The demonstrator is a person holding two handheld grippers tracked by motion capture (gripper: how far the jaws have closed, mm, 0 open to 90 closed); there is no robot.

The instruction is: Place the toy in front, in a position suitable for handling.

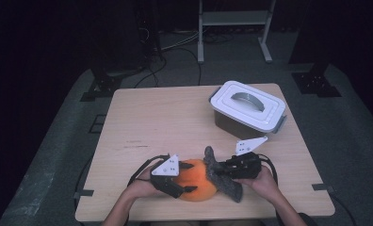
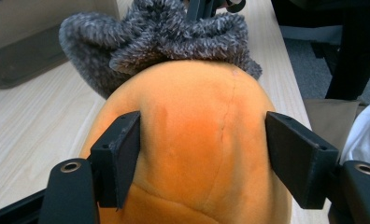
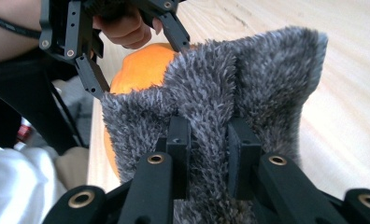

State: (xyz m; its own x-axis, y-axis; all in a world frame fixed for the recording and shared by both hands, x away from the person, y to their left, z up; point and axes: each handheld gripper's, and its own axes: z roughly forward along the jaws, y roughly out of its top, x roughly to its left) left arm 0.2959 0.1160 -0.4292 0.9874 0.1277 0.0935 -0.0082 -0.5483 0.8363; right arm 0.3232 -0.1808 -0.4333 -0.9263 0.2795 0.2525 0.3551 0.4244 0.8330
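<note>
An orange plush ball (image 1: 197, 186) lies near the table's front edge. A grey fuzzy cloth (image 1: 222, 181) is draped against its right side. My left gripper (image 1: 189, 177) comes in from the left, and its jaws press into both flanks of the orange plush (image 2: 197, 140), with the grey cloth (image 2: 174, 37) bunched beyond it. My right gripper (image 1: 223, 169) comes in from the right and is shut on a fold of the grey cloth (image 3: 248, 79), pinched tight between the jaws (image 3: 209, 144). Behind the cloth a part of the orange plush (image 3: 141, 65) shows.
A grey box with a white handled lid (image 1: 247, 106) stands at the table's back right corner. The light wooden table (image 1: 166, 122) has bare surface in the middle and left. Metal frame legs (image 1: 201, 42) and cables stand on the floor beyond.
</note>
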